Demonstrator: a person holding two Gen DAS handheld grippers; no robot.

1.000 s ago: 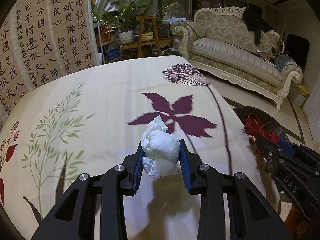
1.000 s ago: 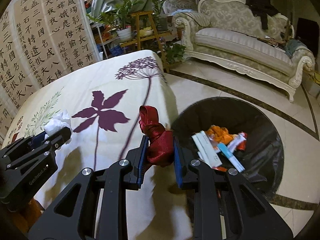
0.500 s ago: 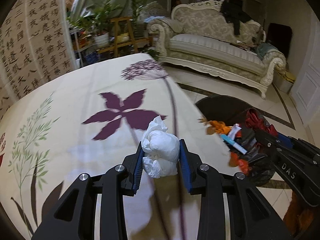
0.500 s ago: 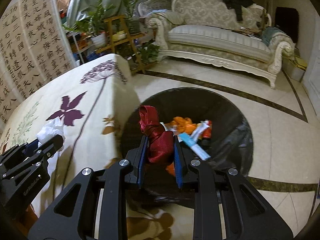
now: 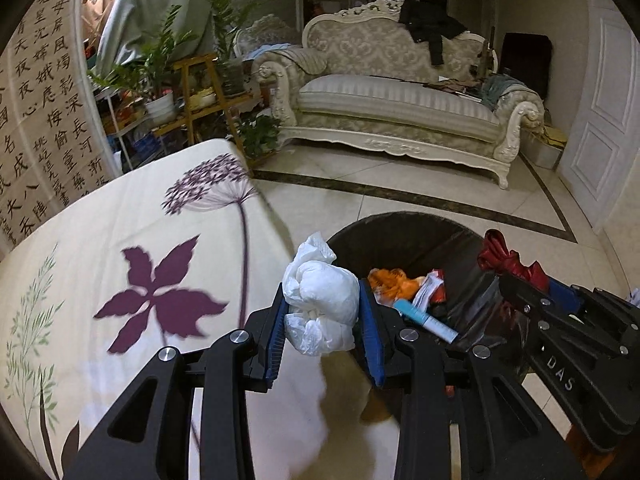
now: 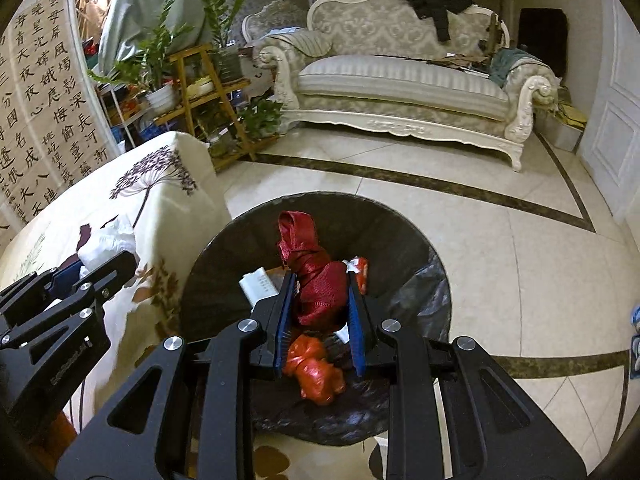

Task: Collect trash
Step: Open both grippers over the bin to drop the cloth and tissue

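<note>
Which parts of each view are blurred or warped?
Left wrist: the tablecloth print is motion-smeared, while the white tissue wad in the left gripper stays sharp. Right wrist: mostly crisp; fisheye bends the sofa and floor border.

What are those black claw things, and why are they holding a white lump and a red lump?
They are grabbers, each held by a person, with a small camera looking out along its two fingers. One picture comes from the left grabber, the other from the right grabber. The left one squeezes a crumpled white tissue. The right one squeezes a knotted red bag above a black trash bin standing on the floor. The bin already has rubbish in it, like an orange wrapper. Beside the bin is a table under a flowery cloth. The person is collecting trash and seems about to drop both lumps in.
</note>
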